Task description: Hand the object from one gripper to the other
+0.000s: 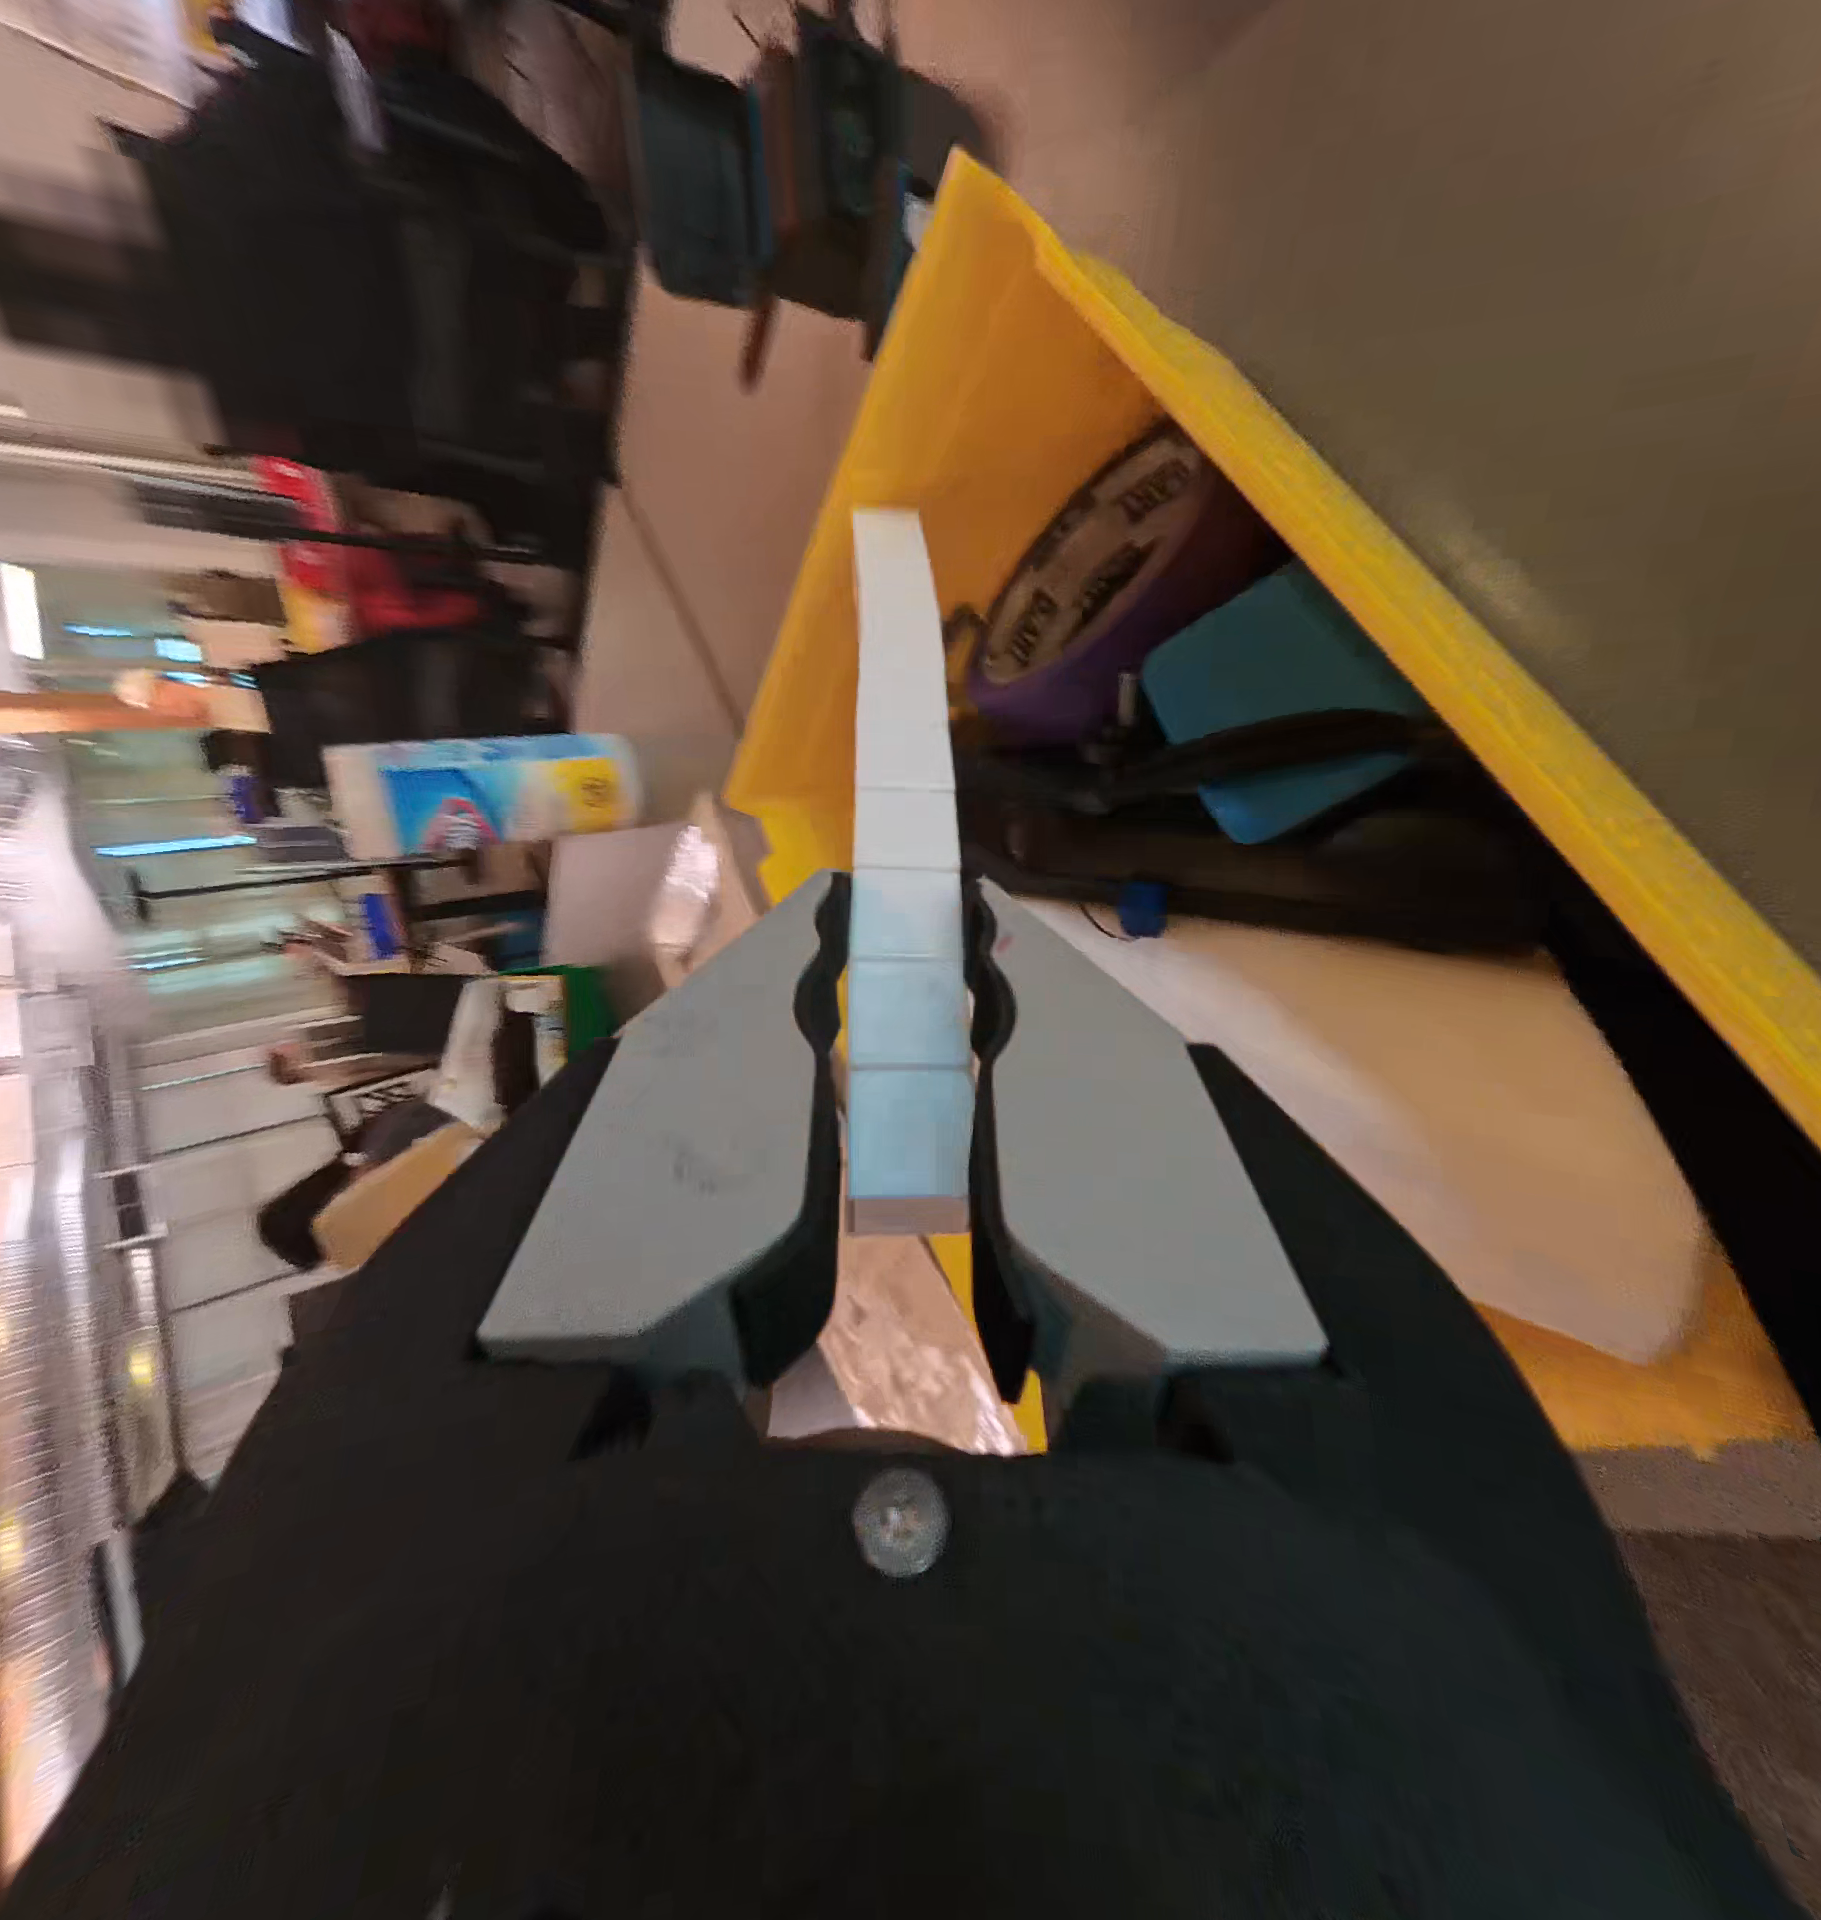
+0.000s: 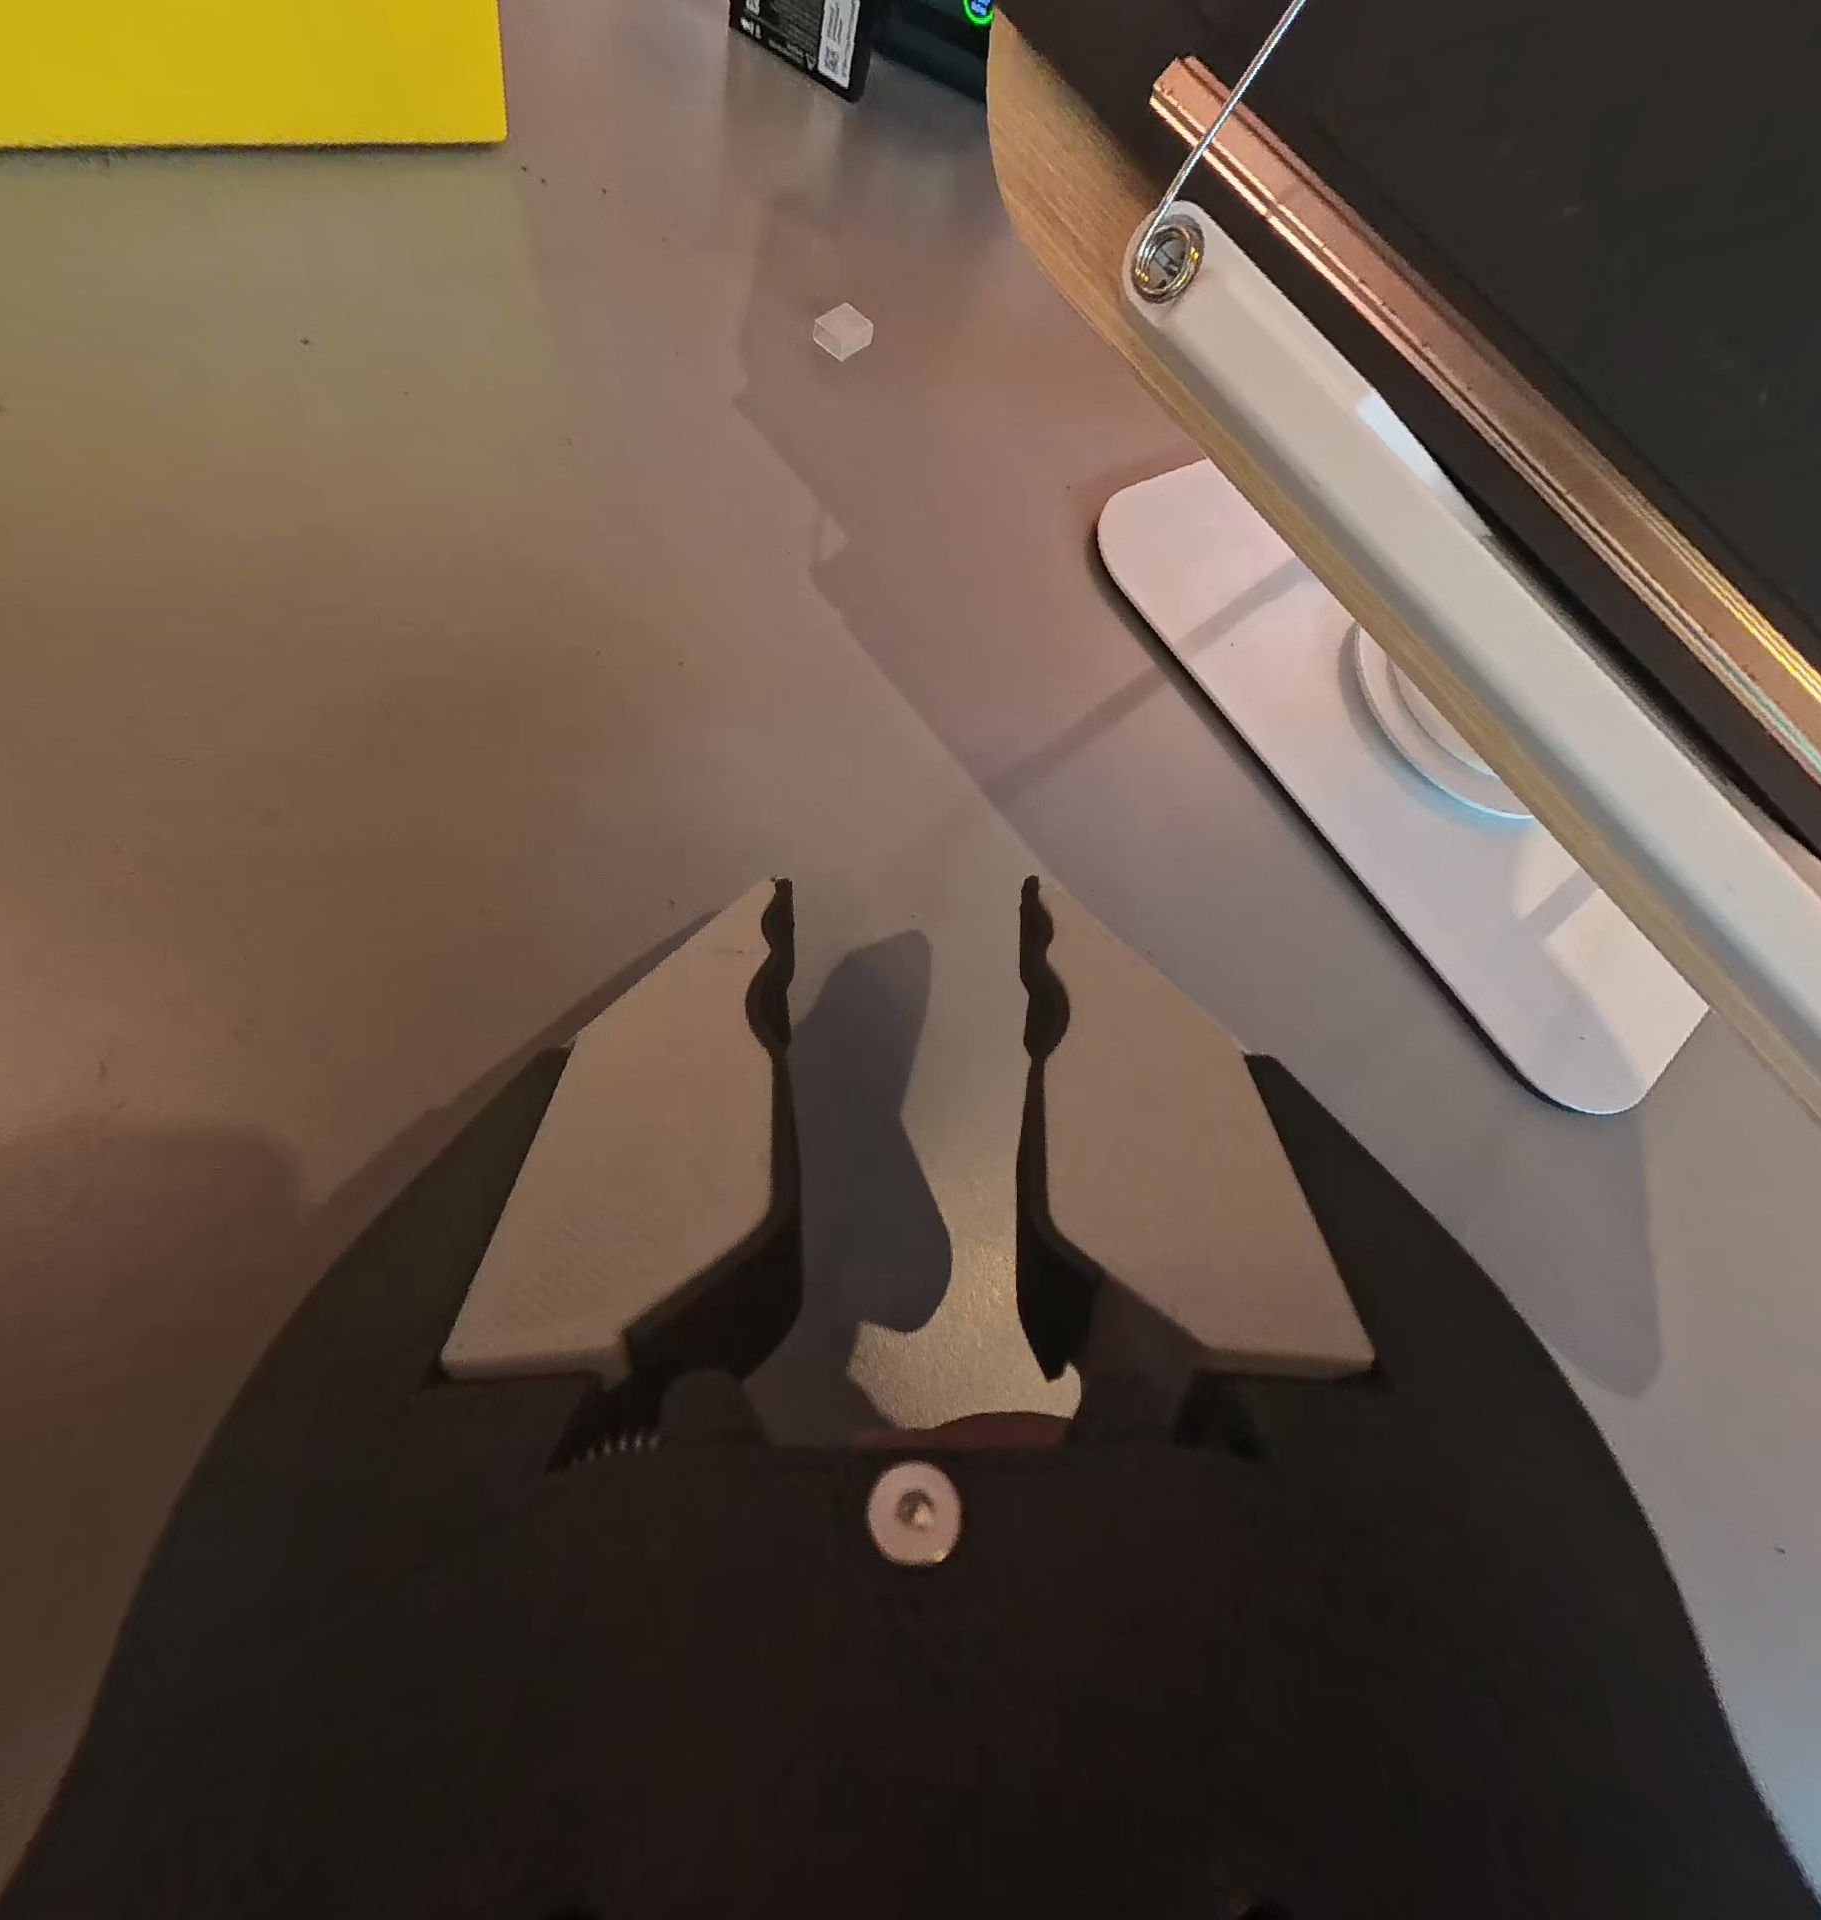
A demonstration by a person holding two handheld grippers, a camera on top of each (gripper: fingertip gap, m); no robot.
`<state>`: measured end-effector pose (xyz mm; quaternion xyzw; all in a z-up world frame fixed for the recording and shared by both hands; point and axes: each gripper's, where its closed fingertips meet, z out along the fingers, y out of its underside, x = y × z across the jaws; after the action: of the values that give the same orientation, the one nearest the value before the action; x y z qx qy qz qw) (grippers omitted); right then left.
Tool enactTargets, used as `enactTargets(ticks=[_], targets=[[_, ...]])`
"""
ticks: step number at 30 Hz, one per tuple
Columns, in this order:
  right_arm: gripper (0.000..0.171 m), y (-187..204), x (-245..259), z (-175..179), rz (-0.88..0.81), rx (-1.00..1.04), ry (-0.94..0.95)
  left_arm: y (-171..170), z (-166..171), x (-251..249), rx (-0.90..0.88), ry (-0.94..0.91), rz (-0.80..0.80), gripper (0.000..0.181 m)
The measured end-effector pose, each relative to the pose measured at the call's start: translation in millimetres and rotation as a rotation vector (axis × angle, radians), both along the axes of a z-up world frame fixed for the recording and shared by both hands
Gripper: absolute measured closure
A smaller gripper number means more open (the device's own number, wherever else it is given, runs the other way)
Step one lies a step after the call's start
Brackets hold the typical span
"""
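Note:
In the left wrist view my left gripper (image 1: 906, 888) is shut on a long white bar made of several cube segments (image 1: 901, 748). The bar runs lengthwise between the jaws and sticks out well past the fingertips, held up in the air. That view is tilted sideways and blurred. In the right wrist view my right gripper (image 2: 904, 883) is open and empty, low over a grey table (image 2: 366, 623). A single small white cube (image 2: 842, 330) lies on the table ahead of it. Neither gripper shows in the other's view.
A yellow bin (image 1: 1353, 582) behind the bar holds a purple tape roll (image 1: 1103, 582), a blue block (image 1: 1290, 696) and black straps. In the right view a white monitor stand base (image 2: 1332, 727) and arm (image 2: 1405, 540) stand at the right, a yellow bin (image 2: 220, 73) at top left.

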<state>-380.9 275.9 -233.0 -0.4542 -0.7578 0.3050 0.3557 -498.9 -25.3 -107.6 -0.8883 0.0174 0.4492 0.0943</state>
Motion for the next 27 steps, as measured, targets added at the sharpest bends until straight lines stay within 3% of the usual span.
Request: enactTargets(ticks=[5,10,14,18,21,27], targets=[[0.13,-12,0,7,0.053,-0.126,0.016,42,44,18,0.167,0.17,-0.119,0.162],[0.123,-42,10,41,0.228,-0.488,0.068,115,69,83,0.509,0.187,-0.312,0.162],[0.118,-66,32,86,0.457,-0.796,0.132,183,62,141,0.823,0.072,-0.496,0.162],[0.108,-64,51,125,0.568,-0.974,0.235,240,37,178,1.004,-0.091,-0.656,0.162],[0.121,-51,53,134,0.558,-1.008,0.281,258,33,190,1.088,-0.114,-0.752,0.162],[0.122,-42,50,130,0.561,-1.057,0.257,266,31,183,1.17,-0.131,-0.814,0.162]])
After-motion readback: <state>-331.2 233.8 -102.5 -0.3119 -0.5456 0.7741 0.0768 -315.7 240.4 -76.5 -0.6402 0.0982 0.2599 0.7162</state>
